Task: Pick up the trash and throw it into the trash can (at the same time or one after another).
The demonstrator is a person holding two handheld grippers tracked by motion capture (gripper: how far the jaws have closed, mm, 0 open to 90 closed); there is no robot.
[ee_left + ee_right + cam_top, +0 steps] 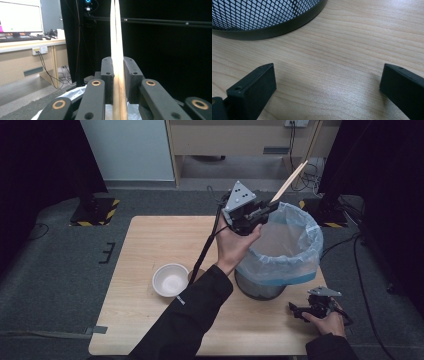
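My left gripper (267,210) is raised over the near-left rim of the bin (280,252), a black mesh basket lined with a pale blue bag. It is shut on a pair of wooden chopsticks (290,181) that slant up and to the right past the bin's far rim. In the left gripper view the chopsticks (117,50) run straight up between the two black pads (107,75), pinched tight. My right gripper (296,310) rests low at the table's front right corner, just right of the bin's base. Its jaws stand wide apart over bare wood, with the mesh base (262,17) ahead.
A white bowl (170,280) sits on the wooden table (150,240) left of the bin, beside my left forearm. The left gripper's cable (207,245) hangs down toward the bowl. Grey carpet surrounds the table; stands and cables lie behind it.
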